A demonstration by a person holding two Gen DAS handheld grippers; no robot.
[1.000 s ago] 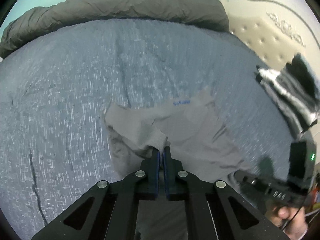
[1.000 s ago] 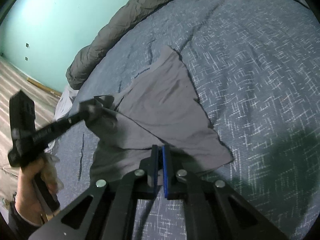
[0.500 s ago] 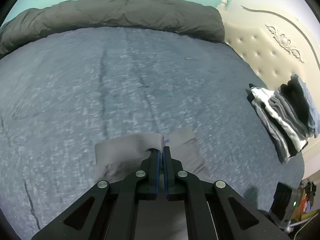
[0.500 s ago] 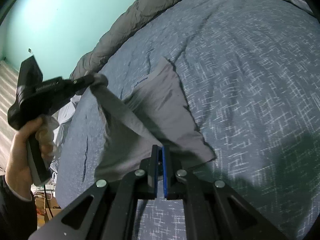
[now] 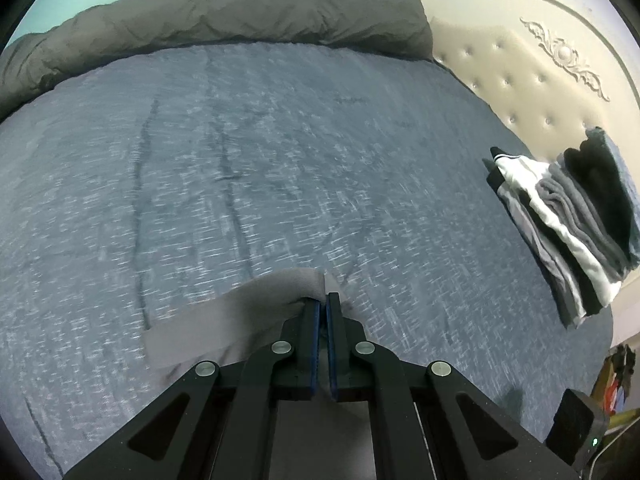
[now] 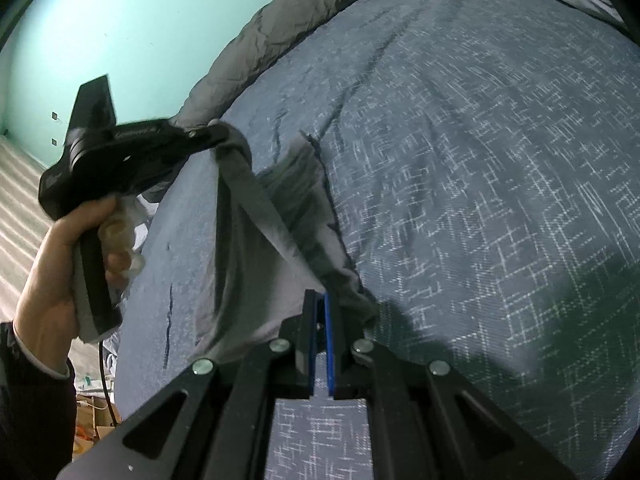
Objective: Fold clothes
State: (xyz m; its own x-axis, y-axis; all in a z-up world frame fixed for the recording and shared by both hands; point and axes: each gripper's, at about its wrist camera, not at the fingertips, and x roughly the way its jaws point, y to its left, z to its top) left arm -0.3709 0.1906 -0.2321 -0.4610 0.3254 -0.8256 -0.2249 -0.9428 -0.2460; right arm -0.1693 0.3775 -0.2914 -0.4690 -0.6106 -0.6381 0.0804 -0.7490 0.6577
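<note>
Grey cloth (image 5: pixel 236 316) lay in front of the left claw (image 5: pixel 322 300) in the left wrist view, and one corner of it was pinched between the claw's shut blue pads. That corner was lifted a little over the blue bed cover (image 5: pixel 280 152). A rolled dark grey quilt (image 5: pixel 224 16) sat along the far edge of the bed. A pile of folded clothes (image 5: pixel 568 224) rested on the bed by the cream headboard (image 5: pixel 532 80), well apart from the cloth. The picture was a bit blurry.

In the right wrist view, the right claw (image 6: pixel 321 300) was closed tight on another edge of the grey cloth (image 6: pixel 276 220). The cloth stretched up from there to the left claw (image 6: pixel 218 134), which held its far corner in the air. The middle of the cloth hung down and part of it touched the bed cover (image 6: pixel 480 160). A person's hand (image 6: pixel 60 264) gripped the handle of the left claw beside the bed. A dark sleeve (image 6: pixel 36 392) covered the wrist. The green wall (image 6: pixel 132 20) stood behind.
</note>
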